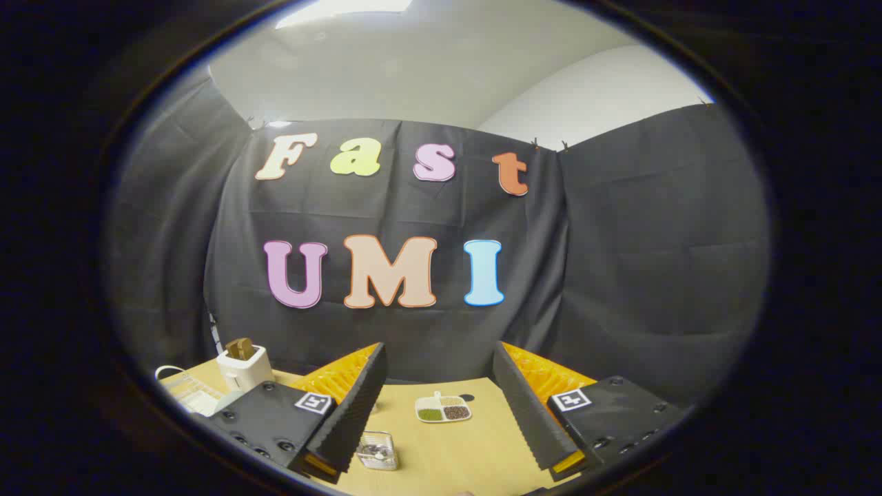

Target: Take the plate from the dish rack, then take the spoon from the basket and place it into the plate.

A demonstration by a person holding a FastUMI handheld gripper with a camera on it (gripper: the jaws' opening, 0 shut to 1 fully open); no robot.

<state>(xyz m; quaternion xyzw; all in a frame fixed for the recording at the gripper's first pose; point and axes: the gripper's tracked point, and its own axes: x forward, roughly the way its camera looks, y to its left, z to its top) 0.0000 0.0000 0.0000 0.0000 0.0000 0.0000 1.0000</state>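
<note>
1. Plate (444, 408): I see a small white divided dish lying flat on the desk, ahead of the claw and between the lines of its two fingers. Its compartments hold separate fillings, one green and one dark brown; a paler one sits behind them.
2. Dish rack (187, 393): I read the pale wire-like frame at the far left of the desk as the rack, partly cut off behind the left finger's housing. It is too small for me to tell what it carries.
3. Basket (377, 450): a small clear container stands on the desk just beside the inner edge of the left finger, nearer to me than the plate. Something metallic glints inside; I cannot tell whether it is the spoon.
4. Claw (442, 420): released. Its two fingers stand wide apart, with nothing between them but bare desk, the plate and the basket, and neither finger touches anything.
5. Toaster (242, 365): a white box with a brown slice standing upright in its slot sits at the back left of the desk, just behind the rack.
6. Desk (475, 455): a light wooden surface running from beneath the fingers to the booth's wall.
7. Wall (620, 275): black cloth hung behind the desk, with a pale ceiling above it.
</note>
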